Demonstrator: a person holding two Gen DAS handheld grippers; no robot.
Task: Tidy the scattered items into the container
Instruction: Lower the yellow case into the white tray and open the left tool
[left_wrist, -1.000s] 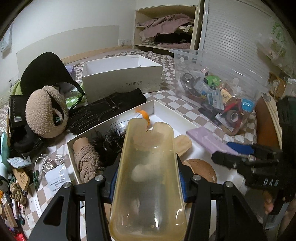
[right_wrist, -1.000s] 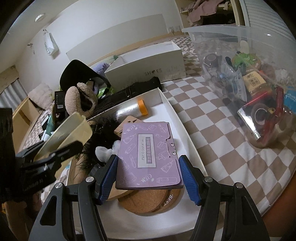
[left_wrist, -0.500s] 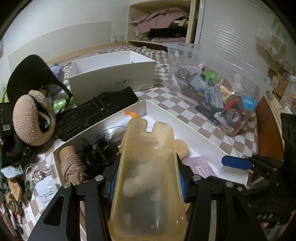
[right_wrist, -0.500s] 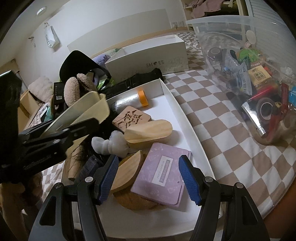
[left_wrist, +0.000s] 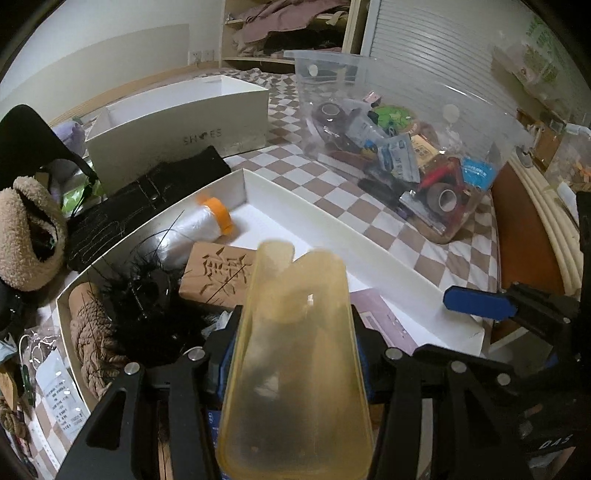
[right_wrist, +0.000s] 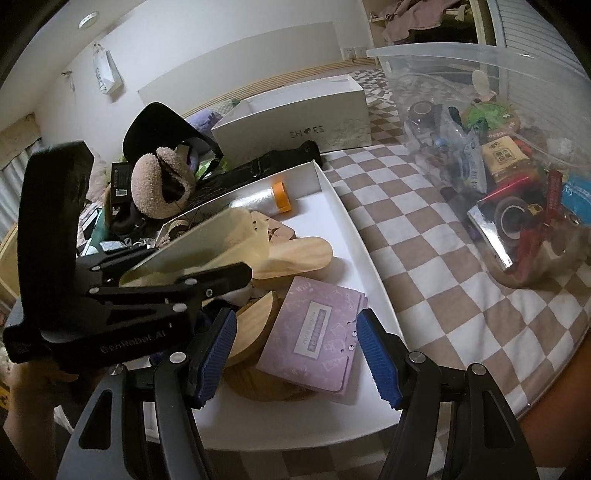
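Note:
My left gripper is shut on a translucent yellow case and holds it over the white tray; the case also shows in the right wrist view. My right gripper is open and empty just above a purple card packet that lies in the tray on wooden pieces. The tray also holds a carved wooden block, a plastic roll with an orange end, black feathers and a rope bundle.
A clear plastic bin full of items stands to the right. A white shoe box stands behind the tray, with black gloves, a plush earmuff and a black cap at the left. Small clutter lies at the near left.
My right gripper let go of the purple packet into the tray and opened. My left gripper moved forward over the tray with the yellow case still in it.

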